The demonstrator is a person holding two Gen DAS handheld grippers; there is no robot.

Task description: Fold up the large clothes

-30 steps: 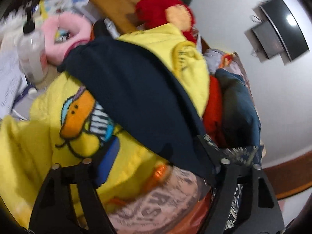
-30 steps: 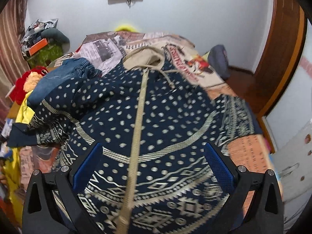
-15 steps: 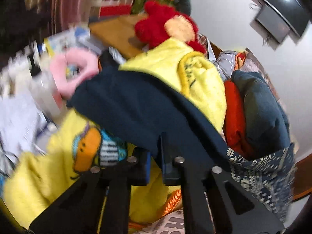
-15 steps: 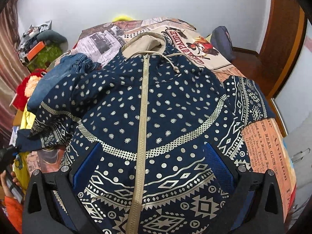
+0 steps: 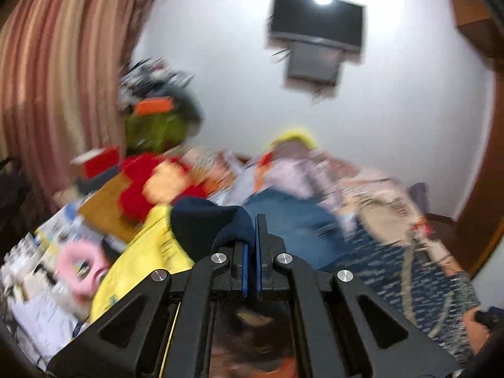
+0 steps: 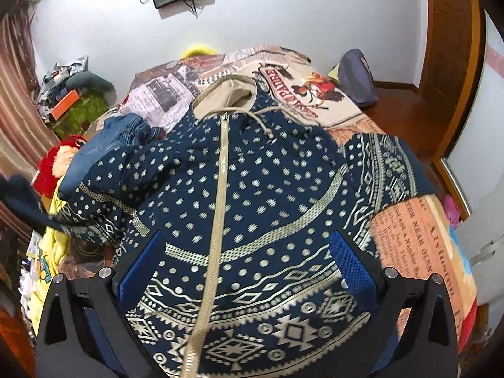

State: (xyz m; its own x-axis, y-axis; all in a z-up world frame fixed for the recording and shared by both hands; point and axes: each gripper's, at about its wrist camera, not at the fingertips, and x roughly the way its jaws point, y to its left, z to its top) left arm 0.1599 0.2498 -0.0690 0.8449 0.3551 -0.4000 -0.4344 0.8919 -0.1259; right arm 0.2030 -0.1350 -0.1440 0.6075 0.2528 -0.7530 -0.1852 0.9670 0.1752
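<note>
A home bedroom: bed (image 6: 419, 220) with printed cover, wall television (image 5: 316, 26), striped curtain (image 5: 60, 72).

Open air above patterned hoodie (image 6: 252, 195), jeans (image 6: 104, 145) heaped at left edge

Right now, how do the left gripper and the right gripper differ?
The left gripper is shut, pinching a plain navy cloth; the right gripper stands wide open and holds nothing. The left gripper looks across the room toward the wall; the right gripper looks down on the patterned hoodie spread flat on the bed. Both have black fingers with blue pads.
</note>
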